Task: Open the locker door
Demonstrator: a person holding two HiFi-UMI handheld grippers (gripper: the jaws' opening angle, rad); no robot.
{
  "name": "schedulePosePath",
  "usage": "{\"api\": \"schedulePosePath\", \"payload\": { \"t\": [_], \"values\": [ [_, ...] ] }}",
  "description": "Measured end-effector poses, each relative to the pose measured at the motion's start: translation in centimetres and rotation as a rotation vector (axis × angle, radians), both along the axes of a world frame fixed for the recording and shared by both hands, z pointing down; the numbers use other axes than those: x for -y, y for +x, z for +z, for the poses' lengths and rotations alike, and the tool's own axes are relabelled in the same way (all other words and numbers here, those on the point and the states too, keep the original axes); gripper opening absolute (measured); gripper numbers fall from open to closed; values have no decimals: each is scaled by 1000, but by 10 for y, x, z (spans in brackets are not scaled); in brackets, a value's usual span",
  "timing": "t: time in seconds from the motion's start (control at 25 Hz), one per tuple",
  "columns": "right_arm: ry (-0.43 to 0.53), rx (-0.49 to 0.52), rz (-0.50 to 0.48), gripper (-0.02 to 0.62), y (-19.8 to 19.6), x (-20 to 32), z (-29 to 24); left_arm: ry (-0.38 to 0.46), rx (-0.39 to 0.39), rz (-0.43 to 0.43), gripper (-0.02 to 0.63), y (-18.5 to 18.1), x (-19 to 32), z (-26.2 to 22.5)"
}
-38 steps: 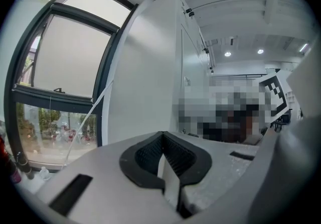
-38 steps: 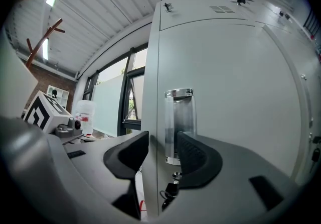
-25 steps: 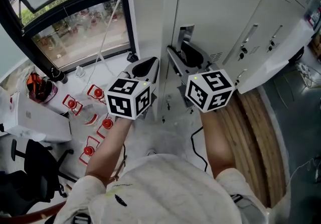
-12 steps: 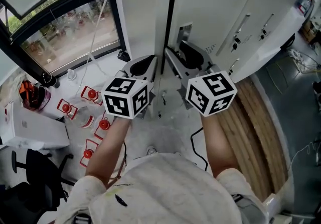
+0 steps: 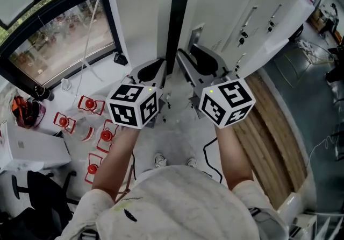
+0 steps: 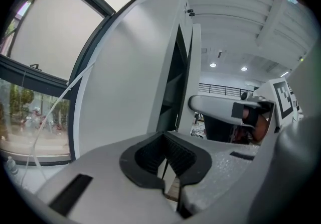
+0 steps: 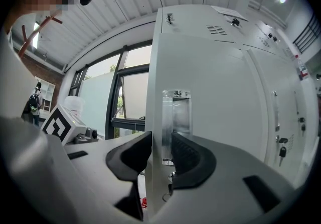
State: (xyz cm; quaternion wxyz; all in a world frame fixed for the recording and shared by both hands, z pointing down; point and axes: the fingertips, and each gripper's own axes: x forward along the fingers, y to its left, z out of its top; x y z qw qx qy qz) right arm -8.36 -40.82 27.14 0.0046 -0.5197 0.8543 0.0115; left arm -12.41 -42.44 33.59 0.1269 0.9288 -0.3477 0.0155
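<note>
Locker door (image 7: 215, 92) seems pinched, contact half-hidden, in right tool (image 7: 160, 155), jaws just closing; left tool (image 6: 165, 152) jaws together.

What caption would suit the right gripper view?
Right gripper, jaws just closed further, pinching the locker door edge beside its metal handle.

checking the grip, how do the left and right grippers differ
Left gripper is shut and empty; right gripper has just been closing and clamps the locker door by its edge. Left gripper faces the side panel; right gripper faces the door's handle. Both point forward, side by side.
</note>
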Motion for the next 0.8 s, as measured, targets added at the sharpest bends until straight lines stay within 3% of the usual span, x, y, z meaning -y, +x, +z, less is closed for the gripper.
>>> {"api": "schedulePosePath", "payload": {
  "t": [0.8],
  "values": [
    [-6, 23, -86, 134, 37, -48, 0, 20, 22, -12, 6, 47, -33, -11]
  ]
}}
